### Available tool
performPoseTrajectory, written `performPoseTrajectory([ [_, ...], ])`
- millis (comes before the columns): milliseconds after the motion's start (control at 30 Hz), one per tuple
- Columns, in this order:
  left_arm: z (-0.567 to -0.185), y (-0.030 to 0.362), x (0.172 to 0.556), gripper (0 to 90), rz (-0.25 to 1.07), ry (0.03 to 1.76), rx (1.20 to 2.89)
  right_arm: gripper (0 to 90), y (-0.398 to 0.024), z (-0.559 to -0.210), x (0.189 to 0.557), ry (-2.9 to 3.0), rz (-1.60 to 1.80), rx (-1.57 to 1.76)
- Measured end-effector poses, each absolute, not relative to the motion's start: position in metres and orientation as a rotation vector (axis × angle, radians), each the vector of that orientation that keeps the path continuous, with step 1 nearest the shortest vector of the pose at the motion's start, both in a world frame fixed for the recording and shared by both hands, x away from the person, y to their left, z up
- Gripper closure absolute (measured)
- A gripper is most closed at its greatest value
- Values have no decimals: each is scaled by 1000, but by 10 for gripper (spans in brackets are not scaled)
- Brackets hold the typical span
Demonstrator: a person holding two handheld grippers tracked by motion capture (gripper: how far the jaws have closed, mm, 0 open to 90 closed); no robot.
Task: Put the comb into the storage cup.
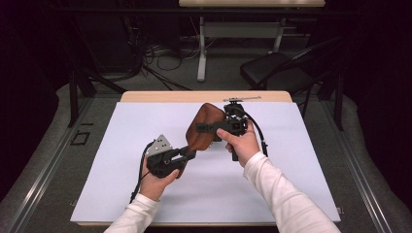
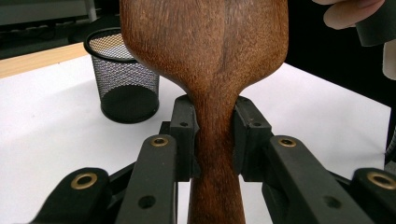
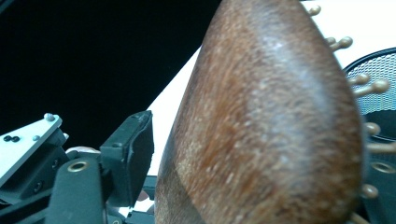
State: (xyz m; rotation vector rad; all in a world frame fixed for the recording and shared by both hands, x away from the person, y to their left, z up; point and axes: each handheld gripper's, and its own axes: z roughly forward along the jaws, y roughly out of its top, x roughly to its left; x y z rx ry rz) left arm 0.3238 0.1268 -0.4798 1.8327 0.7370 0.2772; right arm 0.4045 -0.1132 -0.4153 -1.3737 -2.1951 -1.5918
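A brown wooden hairbrush (image 1: 207, 115) is held above the white sheet (image 1: 121, 194). My left gripper (image 1: 191, 153) is shut on its narrow handle; in the left gripper view both pads (image 2: 184, 135) press the neck of the brush (image 2: 205, 42). My right gripper (image 1: 201, 128) reaches across the brush head from the right. In the right gripper view the brush's rounded back (image 3: 261, 130) lies between the jaws, and the one jaw pad (image 3: 133, 149) that shows stands slightly off the wood. The other jaw is hidden behind the head. Ball-tipped bristles (image 3: 369, 86) point away.
A black mesh cup (image 2: 126, 79) stands on the white sheet beyond the brush, its rim (image 3: 373, 60) close to the bristles. Past the table's far edge are a black chair (image 1: 272, 70), a desk frame (image 1: 201, 48) and floor cables (image 1: 160, 60).
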Motion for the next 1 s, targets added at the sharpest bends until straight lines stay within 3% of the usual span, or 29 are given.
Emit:
performPoseTrajectory([
  [1000, -484, 130, 328, 726, 264, 744, 1838, 443, -122, -426, 409, -1959, -1639, -1422],
])
